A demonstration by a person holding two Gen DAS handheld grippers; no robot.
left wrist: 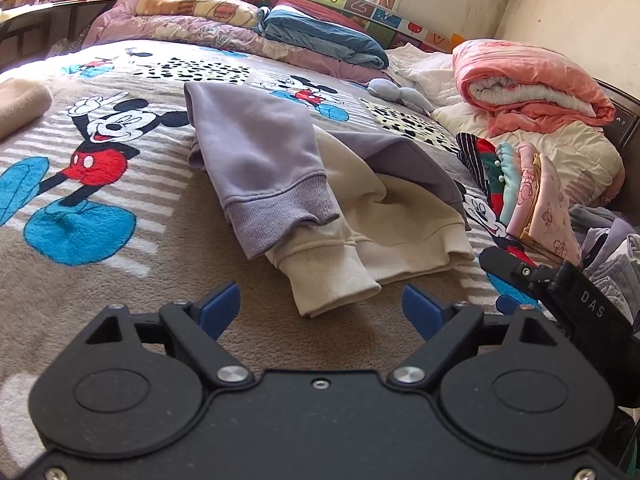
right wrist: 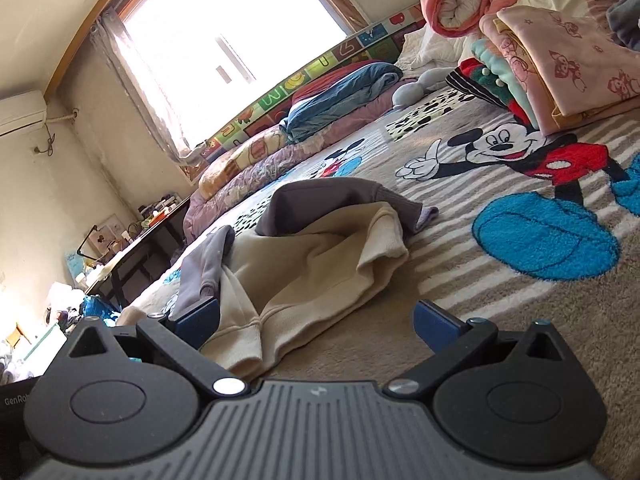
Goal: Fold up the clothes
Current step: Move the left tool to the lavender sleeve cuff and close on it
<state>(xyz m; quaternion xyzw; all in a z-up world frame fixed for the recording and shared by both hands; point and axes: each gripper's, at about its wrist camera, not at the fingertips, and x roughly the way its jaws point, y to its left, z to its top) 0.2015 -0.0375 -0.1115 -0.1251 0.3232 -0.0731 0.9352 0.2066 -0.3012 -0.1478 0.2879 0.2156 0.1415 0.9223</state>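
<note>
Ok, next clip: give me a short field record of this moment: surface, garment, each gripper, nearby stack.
surface: cartoon-mouse blanket on a bed
garment: lilac and cream sweatshirt, lying crumpled, sleeves folded across the body
left gripper: open, nothing between the jaws, just short of the cream cuff
right gripper: open, cream hem by its left finger, not pinched
nearby stack: folded clothes standing beside the sweatshirt
fold state: not finished
</note>
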